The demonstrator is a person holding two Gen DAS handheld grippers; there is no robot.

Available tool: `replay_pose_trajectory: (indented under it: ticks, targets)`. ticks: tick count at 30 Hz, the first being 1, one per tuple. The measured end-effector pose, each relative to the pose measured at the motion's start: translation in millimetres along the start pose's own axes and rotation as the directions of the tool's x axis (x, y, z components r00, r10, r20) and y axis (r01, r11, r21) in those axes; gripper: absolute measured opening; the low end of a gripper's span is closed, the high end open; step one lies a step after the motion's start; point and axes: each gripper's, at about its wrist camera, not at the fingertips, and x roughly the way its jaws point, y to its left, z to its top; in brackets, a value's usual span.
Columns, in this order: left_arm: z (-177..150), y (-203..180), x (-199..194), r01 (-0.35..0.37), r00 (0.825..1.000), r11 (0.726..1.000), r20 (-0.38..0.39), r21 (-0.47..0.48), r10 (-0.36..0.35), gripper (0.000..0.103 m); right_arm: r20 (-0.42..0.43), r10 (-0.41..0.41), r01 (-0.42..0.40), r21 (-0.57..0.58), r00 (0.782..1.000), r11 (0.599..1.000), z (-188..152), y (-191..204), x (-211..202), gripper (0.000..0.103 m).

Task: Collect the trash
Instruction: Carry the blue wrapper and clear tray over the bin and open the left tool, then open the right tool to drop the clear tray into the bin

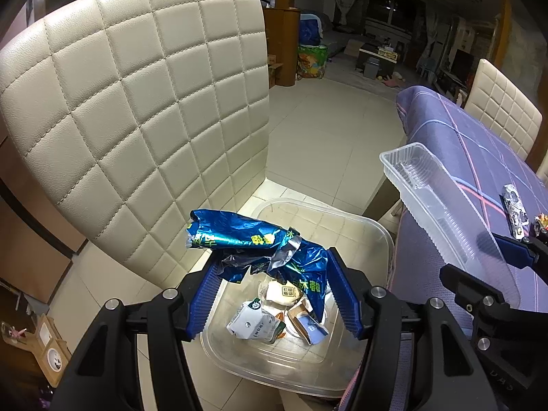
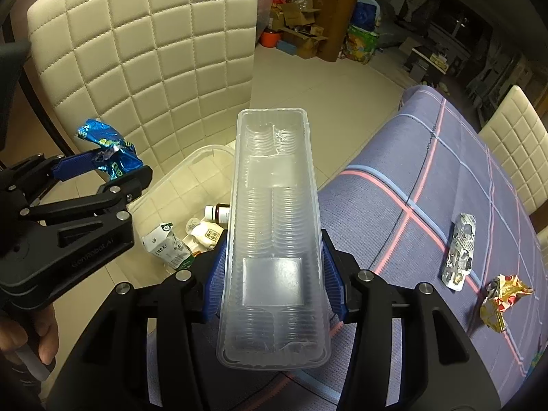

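**Holding two pieces of trash above the clear bin**

Gripping with both tools at once. Left tool (image 1: 270,257), lower centre of the left wrist view: clenched on a crumpled blue wrapper (image 1: 239,236), ribbed blue pads (image 1: 205,291) pressing it from either side, foil bunched and sticking out toward the upper left. Hangs above the open clear bin (image 1: 359,226), which stands on the tiled floor (image 1: 325,130) just beside the quilted cream chair (image 1: 137,102).

Right tool (image 2: 274,239), lower centre of the right wrist view: grasping a long clear plastic tray (image 2: 274,205) across its narrow width, pads touching both side walls, tray open side up and reaching away toward the upper middle of the frame. Far end of the tray over the bin's edge, near end over the worktop (image 2: 428,178) with its purple plaid cloth.

Already lying in the bin, seen under the wrapper: a white and green milk carton (image 1: 253,325), a pale round packet (image 1: 284,293), and, in the right wrist view just left of the tray, a small dark bottle with a white cap (image 2: 219,213).

Still on the worktop at the right of the right wrist view: a silver blister pack (image 2: 460,251) and, just below it toward the lower right, a crumpled gold and red wrapper (image 2: 503,299), the two near each other but apart.

At the lower left of the same view, a person's hand (image 2: 41,335) wrapped around the left tool's handle.
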Motion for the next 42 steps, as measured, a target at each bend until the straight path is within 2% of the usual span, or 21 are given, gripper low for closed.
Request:
replay_pose_trajectory:
  ticks: [3,8,9,21,33,34,35,37,42]
  targets:
    - [-1,0,2,0.007,1.0,1.0,-0.01,-0.001,-0.007,0.062,0.0,0.003,-0.003,0.001,1.0,1.0,0,0,0,0.052]
    - [-1,7,8,0.03,0.999,0.998,-0.033,-0.061,-0.032,0.082,0.005,0.0,0.0,0.004,1.0,1.0,-1,-1,-1,0.052]
    - [-1,9,8,0.044,0.998,0.996,-0.034,-0.073,-0.046,0.082,0.006,0.0,0.0,0.004,1.0,1.0,-1,-1,-2,0.052]
    - [-4,14,7,0.008,0.999,0.998,-0.034,-0.058,-0.01,0.083,0.002,0.005,-0.005,-0.014,1.0,1.0,0,7,0,0.052]
    - [-5,17,5,0.001,0.999,0.998,-0.033,-0.056,-0.003,0.083,0.011,0.006,-0.006,-0.016,1.0,1.0,4,9,-2,0.054]
    - [-5,17,5,0.002,0.999,0.998,-0.034,-0.057,-0.004,0.083,0.013,0.007,-0.007,-0.015,1.0,1.0,5,9,-2,0.06]
    - [-5,17,5,0.002,0.999,0.998,-0.033,-0.057,-0.004,0.083,0.016,0.009,-0.009,-0.014,1.0,1.0,5,8,-3,0.074]
    - [-5,17,5,0.001,0.999,0.998,-0.035,-0.058,-0.003,0.083,0.036,0.004,-0.003,-0.009,0.999,1.0,5,7,-6,0.088]
    - [-5,16,0,0.001,0.999,0.998,-0.037,-0.059,-0.003,0.083,0.06,-0.014,0.014,-0.015,0.998,1.0,4,6,-12,0.088]
